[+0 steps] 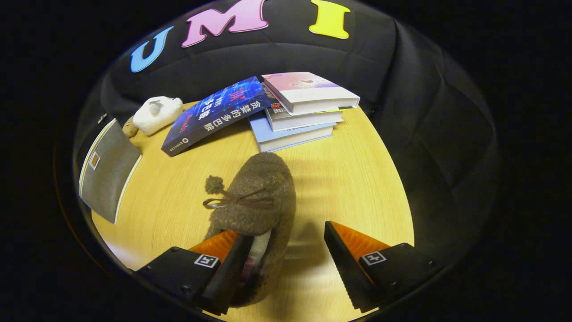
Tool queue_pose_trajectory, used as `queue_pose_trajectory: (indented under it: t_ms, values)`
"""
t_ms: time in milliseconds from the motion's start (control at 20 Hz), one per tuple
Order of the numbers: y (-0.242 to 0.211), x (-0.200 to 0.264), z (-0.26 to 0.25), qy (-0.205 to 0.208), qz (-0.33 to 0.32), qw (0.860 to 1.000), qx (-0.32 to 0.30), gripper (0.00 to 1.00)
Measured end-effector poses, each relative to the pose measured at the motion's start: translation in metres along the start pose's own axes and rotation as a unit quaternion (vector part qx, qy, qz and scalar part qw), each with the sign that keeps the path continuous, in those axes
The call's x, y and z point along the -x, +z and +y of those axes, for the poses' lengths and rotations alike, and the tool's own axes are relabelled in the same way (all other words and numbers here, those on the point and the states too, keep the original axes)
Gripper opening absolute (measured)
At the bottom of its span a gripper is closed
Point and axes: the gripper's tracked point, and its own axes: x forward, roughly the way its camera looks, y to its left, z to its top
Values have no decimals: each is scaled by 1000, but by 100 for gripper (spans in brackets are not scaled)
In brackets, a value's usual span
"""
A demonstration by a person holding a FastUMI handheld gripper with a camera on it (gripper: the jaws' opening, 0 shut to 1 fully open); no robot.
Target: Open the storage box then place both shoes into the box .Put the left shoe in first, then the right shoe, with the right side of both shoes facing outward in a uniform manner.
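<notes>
One fuzzy shoe, heel hidden behind spread fingers of hand-held gripper.

We see a pale wood-grain counter under warm light, with soft shadows across its middle. Behind it hangs the booth's black cloth wall, creased in broad folds. We note a stack of books, a white plush toy and a grey folder at the counter's far side.
</notes>
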Motion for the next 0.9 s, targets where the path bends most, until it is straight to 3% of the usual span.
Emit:
queue_pose_trajectory:
  t_ms: [100, 150, 250, 400, 450, 600, 700, 900]
  values:
    - [1, -7, 13, 28, 8, 999, -24, 95]
    - [3, -9, 15, 31, 4, 999, -26, 77]
    - [2, -12, 16, 29, 3, 999, -23, 60]
    - [3, -12, 6, 6, 9, 999, -53, 49]
    - [3, -11, 5, 4, 13, 998, -66, 30]
    - [3, -10, 2, -10, 12, 998, -62, 12]
    - [2, -9, 5, -17, 12, 999, -42, 6]
    - [12, 14, 23, -21, 5, 998, -53, 6]
